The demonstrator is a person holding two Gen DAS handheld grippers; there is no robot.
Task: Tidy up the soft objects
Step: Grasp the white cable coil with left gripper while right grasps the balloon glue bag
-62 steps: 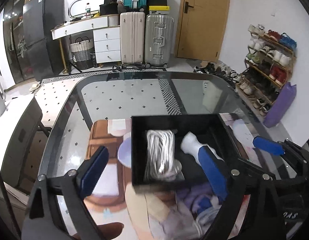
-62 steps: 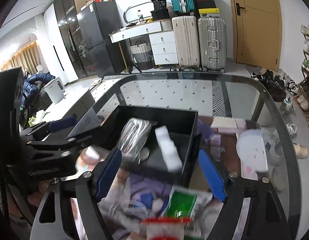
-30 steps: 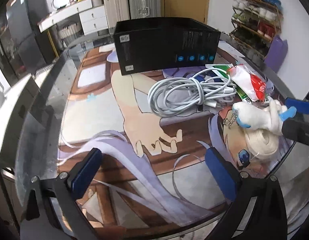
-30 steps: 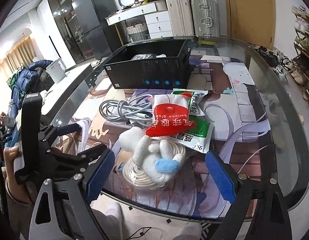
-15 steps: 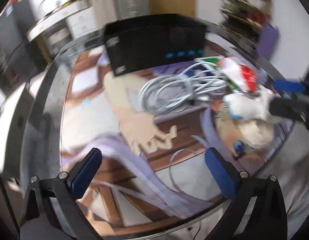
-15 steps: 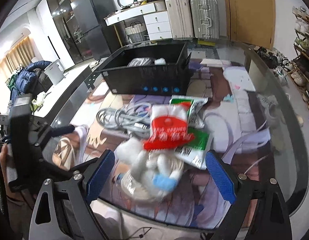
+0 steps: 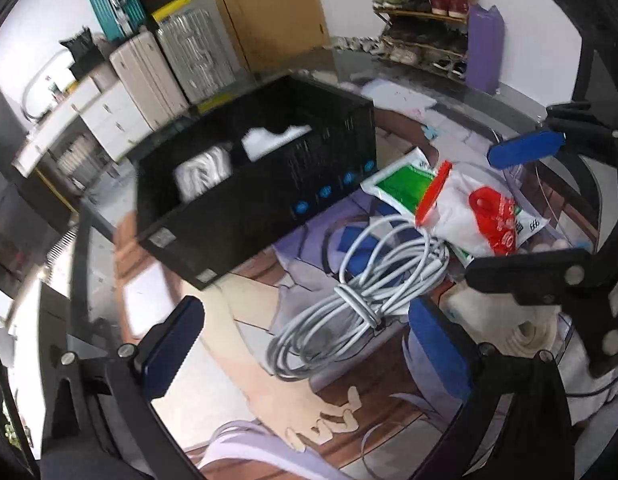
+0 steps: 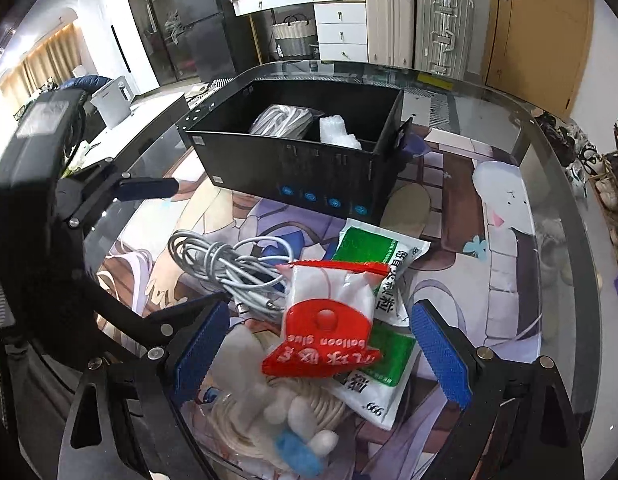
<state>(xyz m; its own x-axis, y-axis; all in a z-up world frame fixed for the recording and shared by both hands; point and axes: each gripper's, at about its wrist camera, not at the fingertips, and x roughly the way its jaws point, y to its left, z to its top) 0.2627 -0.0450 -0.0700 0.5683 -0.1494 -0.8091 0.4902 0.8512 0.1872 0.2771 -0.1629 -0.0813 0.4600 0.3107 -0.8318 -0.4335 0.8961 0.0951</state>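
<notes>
The plush toy [image 8: 297, 420] and the rope coil [image 8: 237, 424] under it are cut off by the lower edge of the right wrist view. In the left wrist view the coil [image 7: 529, 332] is largely covered by the right gripper [image 7: 545, 216]. The green packet [image 8: 373, 252] is partly hidden beneath the red-and-white bag [image 8: 329, 320]. The box [image 7: 249, 208] is blurred in the left wrist view.

Wooden door [image 8: 537, 28] is standing shut at 1 o'clock against a white wall [image 8: 605, 52]. Two suitcases [image 8: 419, 34] are standing upright at 12 o'clock, just beside a white drawer unit [image 8: 341, 30]. Dark fridge [image 8: 189, 20] is occupying 11 o'clock. Curtains [image 8: 41, 64] are glowing with daylight at 10 o'clock. Shoe rack [image 7: 423, 12] is lining the wall at 1 o'clock in the left view.
</notes>
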